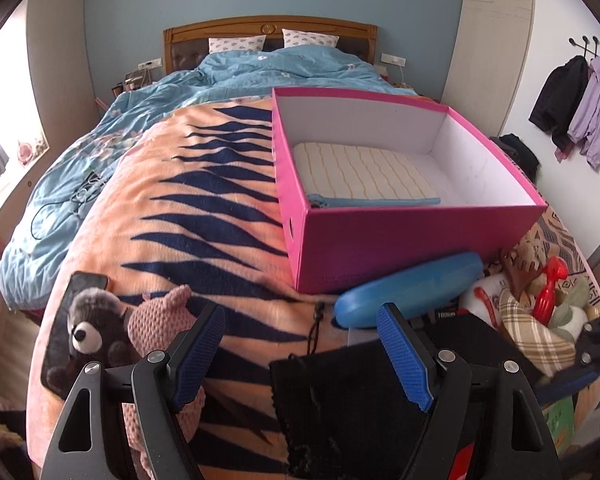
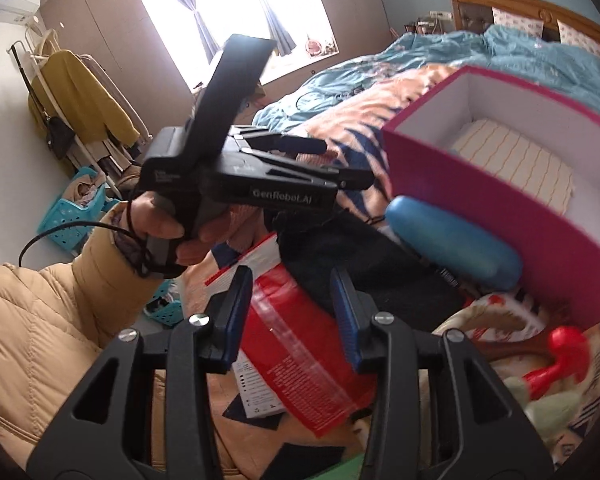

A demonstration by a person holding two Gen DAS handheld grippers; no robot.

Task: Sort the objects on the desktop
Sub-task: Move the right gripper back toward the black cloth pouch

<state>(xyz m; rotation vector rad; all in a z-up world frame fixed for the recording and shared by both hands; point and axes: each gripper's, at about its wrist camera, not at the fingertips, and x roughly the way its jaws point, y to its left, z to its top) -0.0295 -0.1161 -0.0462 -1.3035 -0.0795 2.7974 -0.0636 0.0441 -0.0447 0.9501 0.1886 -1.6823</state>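
Now we hold both claws spread: left claw [image 1: 300, 344] over the black pouch [image 1: 340, 400], pink box [image 1: 380, 240] at twelve o'clock; right claw [image 2: 292, 312] above the red packet [image 2: 300, 360].

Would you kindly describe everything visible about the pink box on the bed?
The pink box is an open, lidless, shoebox-like carton, bright pink outside and white inside. It sits upright on the orange striped blanket. Inside lies a cream striped pouch with a blue zipper edge. A blue oval case rests against its near wall.
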